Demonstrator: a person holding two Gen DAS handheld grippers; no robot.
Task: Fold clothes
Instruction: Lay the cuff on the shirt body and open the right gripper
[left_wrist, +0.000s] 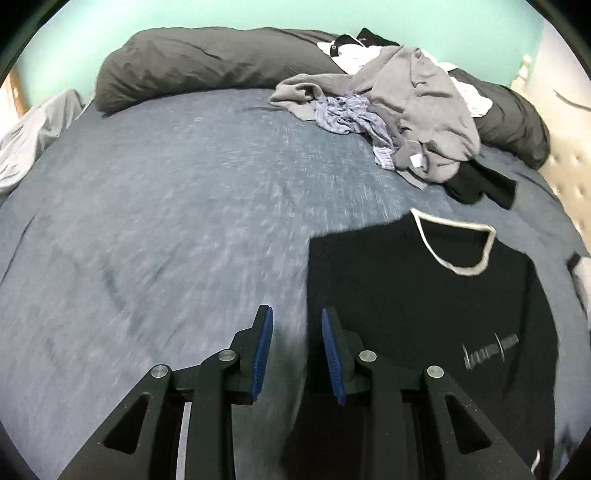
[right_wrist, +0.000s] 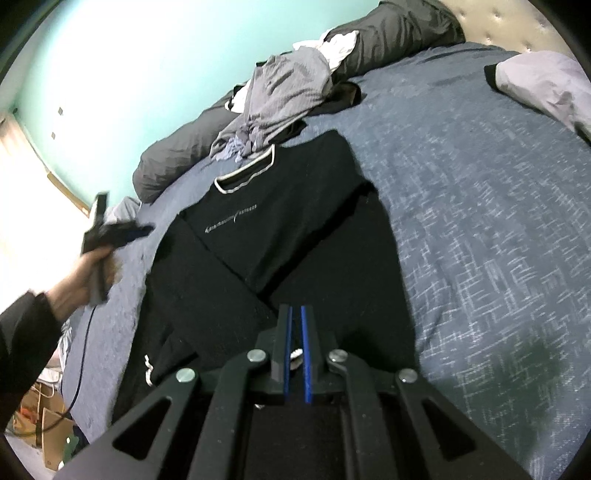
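Nearest to us, our right gripper (right_wrist: 296, 325) hangs low over the hem end of the black sweater (right_wrist: 280, 206), its blue pads almost together with only a sliver between them. A bit of whitish fabric shows behind the pads, but we cannot tell whether it is pinched. Our left gripper (left_wrist: 297, 325) stands partly open and empty, just off the sweater's edge over the blue bedspread (left_wrist: 155, 206).

We see the sweater lying face up on the bed, its white-trimmed collar (left_wrist: 456, 245) toward one o'clock in the left view, both sleeves already crossed over the body. A heap of unfolded clothes (left_wrist: 402, 110) sits beyond it at one o'clock, against the grey pillows (left_wrist: 207, 62).

We judge the knit to be soft, limp and fairly light; it will sag and drag on the bedspread. We would best pinch it at the hem corners, both layers together, and lift evenly toward the collar.
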